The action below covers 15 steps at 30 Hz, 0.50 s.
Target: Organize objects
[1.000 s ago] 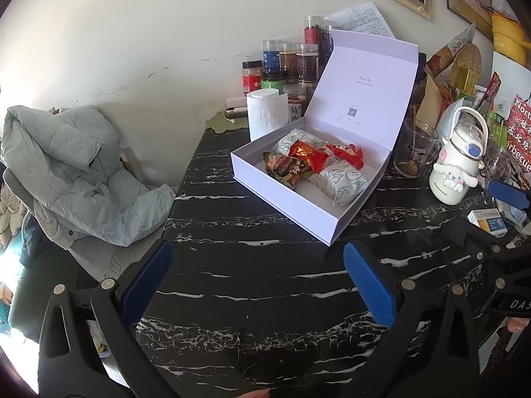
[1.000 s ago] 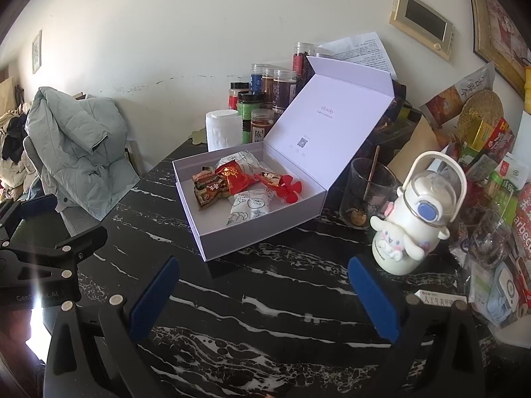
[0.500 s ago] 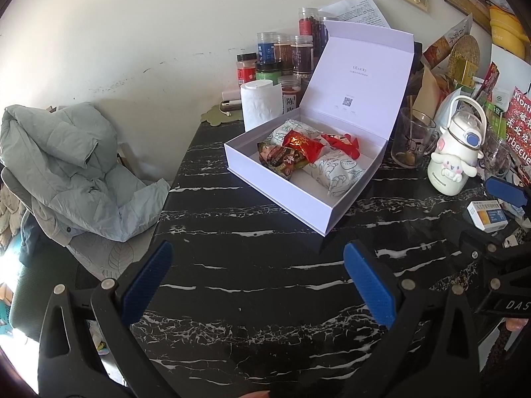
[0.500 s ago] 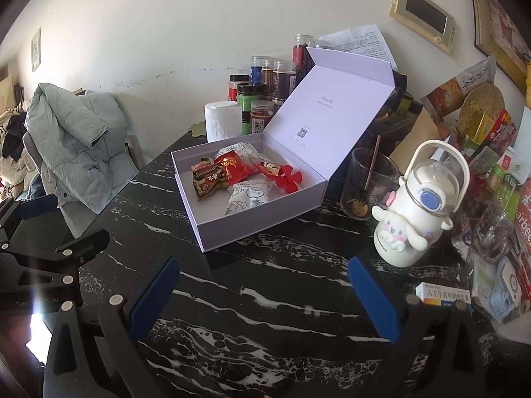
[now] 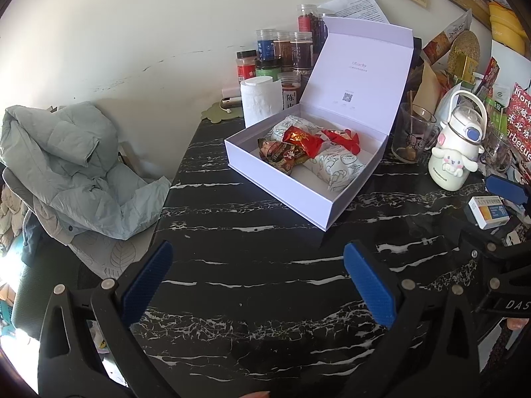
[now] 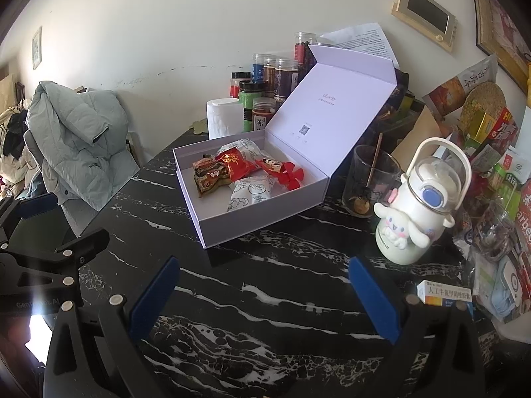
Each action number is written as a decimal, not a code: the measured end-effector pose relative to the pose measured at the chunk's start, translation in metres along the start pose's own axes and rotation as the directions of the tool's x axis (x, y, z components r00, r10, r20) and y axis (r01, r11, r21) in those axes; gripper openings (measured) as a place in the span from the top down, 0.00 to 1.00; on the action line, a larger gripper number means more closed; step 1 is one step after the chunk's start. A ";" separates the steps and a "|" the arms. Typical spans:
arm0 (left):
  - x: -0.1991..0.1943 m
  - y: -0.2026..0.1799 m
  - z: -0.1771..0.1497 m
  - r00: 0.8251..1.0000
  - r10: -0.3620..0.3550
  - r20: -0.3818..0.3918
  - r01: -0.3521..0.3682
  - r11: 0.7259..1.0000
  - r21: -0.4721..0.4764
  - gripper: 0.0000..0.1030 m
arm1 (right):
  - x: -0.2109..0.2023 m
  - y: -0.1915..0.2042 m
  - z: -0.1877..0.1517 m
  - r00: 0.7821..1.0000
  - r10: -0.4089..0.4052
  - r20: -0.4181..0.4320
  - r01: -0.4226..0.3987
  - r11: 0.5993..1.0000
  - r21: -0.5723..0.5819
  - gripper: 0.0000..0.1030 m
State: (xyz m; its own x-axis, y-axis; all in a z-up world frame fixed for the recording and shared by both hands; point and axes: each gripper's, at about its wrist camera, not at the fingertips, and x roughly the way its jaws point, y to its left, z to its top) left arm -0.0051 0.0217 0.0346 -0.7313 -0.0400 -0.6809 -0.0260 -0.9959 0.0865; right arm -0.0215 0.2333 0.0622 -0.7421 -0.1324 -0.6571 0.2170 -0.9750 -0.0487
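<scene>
Both grippers hover over the black marble surface (image 5: 265, 265), left gripper (image 5: 262, 282) and right gripper (image 6: 265, 295) with jaws spread wide and empty. The white gift box (image 6: 212, 225) lies open at twelve o'clock, snack packets (image 6: 232, 169) inside. Probably next: closing its lid (image 6: 332, 106).

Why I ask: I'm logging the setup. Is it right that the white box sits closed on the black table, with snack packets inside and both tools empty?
Not quite: the white box is open, its lid standing up, as the right wrist view shows. The rest holds.
</scene>
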 end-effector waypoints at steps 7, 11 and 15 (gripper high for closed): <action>0.000 0.000 0.000 1.000 0.000 -0.003 0.000 1.000 0.005 0.00 | 0.003 0.001 0.000 1.000 0.004 -0.008 -0.004 1.000 -0.004 0.01; 0.001 -0.001 -0.001 1.000 -0.005 -0.005 0.005 1.000 0.009 0.00 | 0.004 0.000 -0.001 1.000 0.004 -0.012 -0.004 1.000 -0.001 0.01; 0.002 -0.002 -0.001 1.000 -0.010 -0.008 0.010 1.000 0.010 0.00 | 0.006 -0.001 -0.001 1.000 0.002 -0.019 -0.002 1.000 0.002 0.01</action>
State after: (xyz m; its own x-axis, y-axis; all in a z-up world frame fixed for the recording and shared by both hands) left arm -0.0064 0.0232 0.0324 -0.7257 -0.0311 -0.6873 -0.0398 -0.9954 0.0870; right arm -0.0257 0.2335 0.0572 -0.7296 -0.1313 -0.6711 0.2175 -0.9750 -0.0457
